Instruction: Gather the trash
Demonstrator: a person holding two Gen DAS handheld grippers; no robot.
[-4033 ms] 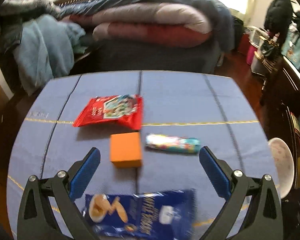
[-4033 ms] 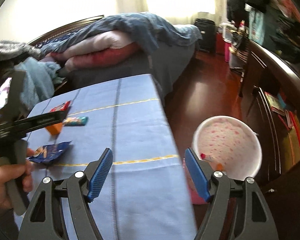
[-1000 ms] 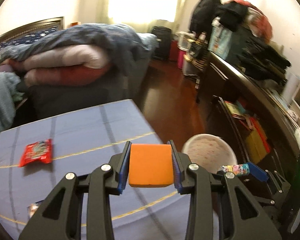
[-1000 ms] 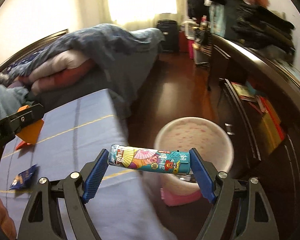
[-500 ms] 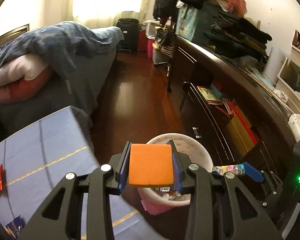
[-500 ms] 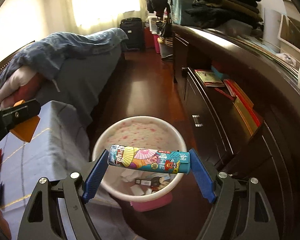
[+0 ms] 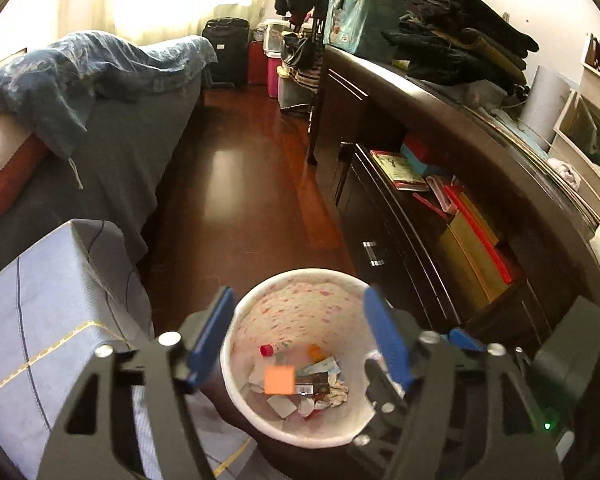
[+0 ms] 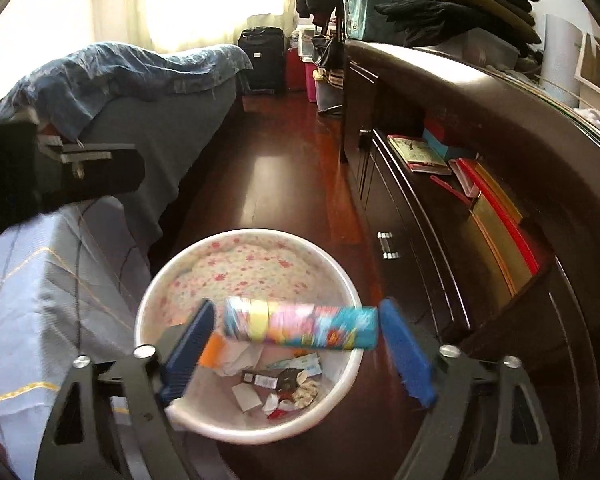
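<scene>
Left gripper [image 7: 300, 340] positioned above the bin [image 7: 236, 360], jaws spread wide after just opening, nothing between the pads. Orange block [image 7: 279, 380] seen blurred inside the bin, well below the left fingertips, among wrappers and paper scraps [image 7: 324, 390] on the bottom; contact with the scraps cannot be told. Right gripper [image 8: 296, 344] also above the bin, jaws parted after just opening further. Colourful tube [image 8: 300, 328] lying crosswise between the 2 blue pads [image 8: 190, 346], motion-blurred, with a visible gap at the left pad and near or just touching the right pad; not pinched. Tube placed over the near half of the bin's opening, above the litter. Orange block [image 8: 212, 350] partly visible in the right wrist view just behind the left pad, inside the bin. Bin standing on dark wooden floor [image 7: 236, 200], just beside a table with blue cloth [image 7: 40, 300] on one side and a dark dresser [image 7: 420, 240] on the other. Bed [image 7: 100, 120] beyond the table.
</scene>
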